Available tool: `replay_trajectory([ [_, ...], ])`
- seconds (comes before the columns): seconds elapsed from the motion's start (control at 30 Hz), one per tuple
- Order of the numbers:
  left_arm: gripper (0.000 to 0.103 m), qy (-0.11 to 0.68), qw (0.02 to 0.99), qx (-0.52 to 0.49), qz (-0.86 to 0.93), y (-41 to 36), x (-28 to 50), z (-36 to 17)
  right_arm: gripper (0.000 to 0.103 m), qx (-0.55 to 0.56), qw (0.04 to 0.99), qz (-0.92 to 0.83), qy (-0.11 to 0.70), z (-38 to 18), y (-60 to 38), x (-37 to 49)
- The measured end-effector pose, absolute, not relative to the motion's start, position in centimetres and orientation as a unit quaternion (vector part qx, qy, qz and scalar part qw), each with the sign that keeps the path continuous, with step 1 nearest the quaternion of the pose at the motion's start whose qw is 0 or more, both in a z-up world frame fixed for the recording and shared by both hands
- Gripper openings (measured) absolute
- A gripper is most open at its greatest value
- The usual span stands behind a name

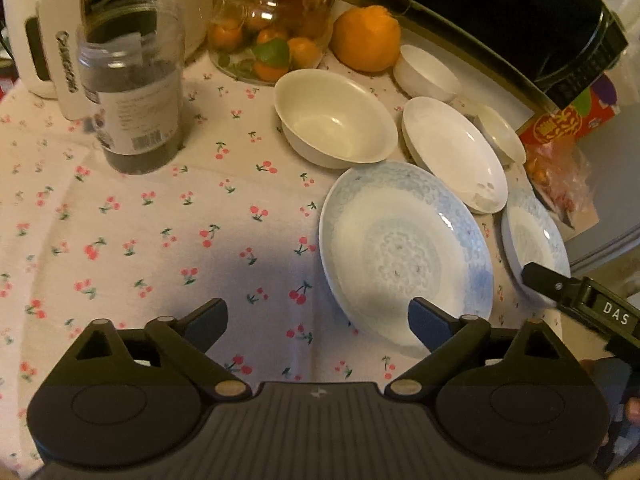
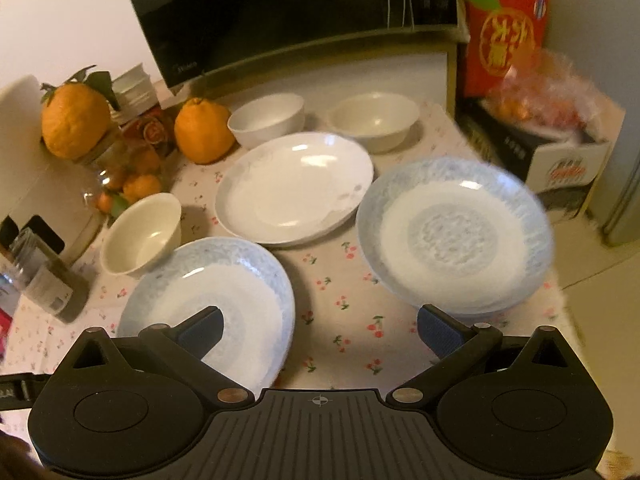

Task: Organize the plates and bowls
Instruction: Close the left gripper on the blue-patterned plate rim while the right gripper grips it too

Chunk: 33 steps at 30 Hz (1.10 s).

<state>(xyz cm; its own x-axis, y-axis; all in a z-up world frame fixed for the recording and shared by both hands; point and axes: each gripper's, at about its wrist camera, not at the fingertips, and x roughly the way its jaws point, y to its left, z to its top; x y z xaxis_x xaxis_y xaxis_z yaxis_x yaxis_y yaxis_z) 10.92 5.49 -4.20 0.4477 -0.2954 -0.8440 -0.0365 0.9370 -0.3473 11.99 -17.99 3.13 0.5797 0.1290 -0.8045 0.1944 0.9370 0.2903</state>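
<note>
- My left gripper (image 1: 318, 320) was spread wide and held nothing; its right finger hung just over the near rim of the left blue plate (image 1: 404, 256), the left finger over bare cloth.
- My right gripper (image 2: 320, 326) was likewise spread and empty, hovering over the gap between the two blue plates, its right finger close to the near edge of the right blue plate (image 2: 454, 232).
- The relation that mattered, as I judged it: each blue plate lay just ahead of one gripper, so the left plate was the left hand's and the right plate the right hand's.
- Beyond them sat the white plate (image 2: 294, 188), then a cream bowl (image 2: 140, 232) to the left and two more bowls, a white one (image 2: 266, 118) and a cream one (image 2: 374, 118), at the back of the desk (image 2: 340, 300).
- The right blue plate looked blurred, and I could not tell whether it lay flat or overhung the desk edge.
- In the left view the far bowls were partly hidden behind the white plate.
</note>
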Motion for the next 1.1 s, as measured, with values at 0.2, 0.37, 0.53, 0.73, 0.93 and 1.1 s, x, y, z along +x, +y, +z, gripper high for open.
replay_trajectory([
  [0.2,0.078,0.508,0.836,-0.183,-0.096,5.4,12.6,-5.8,0.098,0.226,0.855,0.006,0.467,0.3,-18.8,13.9],
  [0.37,0.065,0.506,0.832,-0.2,-0.114,5.3,13.3,-7.0,0.086,0.222,0.852,0.024,0.473,-1.1,-18.3,14.9],
  [0.53,0.053,0.494,0.838,-0.196,-0.121,5.1,13.6,-7.0,0.067,0.236,0.841,0.037,0.486,-2.2,-18.0,15.6],
  [0.73,0.037,0.489,0.842,-0.2,-0.114,5.4,14.0,-7.3,0.048,0.224,0.847,0.033,0.481,-2.3,-17.8,16.0],
  [0.93,0.02,0.489,0.841,-0.204,-0.111,5.4,14.2,-7.5,0.033,0.216,0.851,0.029,0.477,-2.5,-17.8,16.2],
  [1.1,0.017,0.49,0.842,-0.197,-0.107,5.2,14.2,-7.5,0.021,0.218,0.849,0.041,0.479,-2.6,-17.6,16.2],
])
